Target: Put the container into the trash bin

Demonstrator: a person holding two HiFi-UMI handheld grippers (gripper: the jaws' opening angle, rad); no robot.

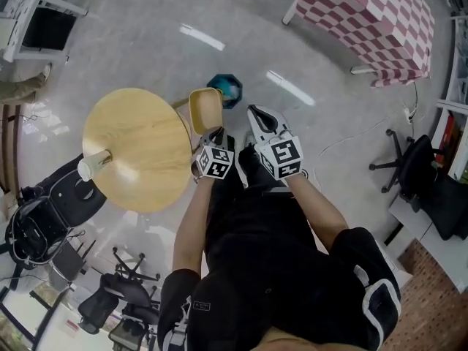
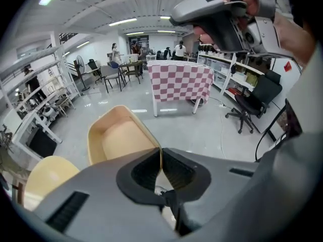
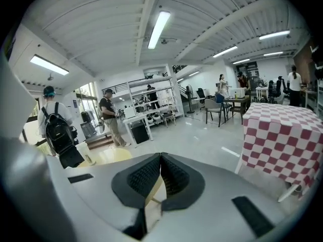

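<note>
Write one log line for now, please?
left gripper: shut on container rim | right gripper: shut | bin: on floor, container not in

L tongs (image 1: 216, 133) hold container (image 1: 204, 109) nr bin (image 1: 226, 88).

Trash bin (image 1: 228, 88) partly hidden behind container (image 1: 205, 109), checkered table (image 1: 365, 13) cut off by top edge

Off the right edge of the table (image 1: 135, 148) the floor (image 1: 146, 42) lies open around the trash bin (image 1: 231, 90). A checkered table (image 1: 365, 13) stands well beyond, and office chairs (image 1: 117, 298) crowd the near side.
</note>
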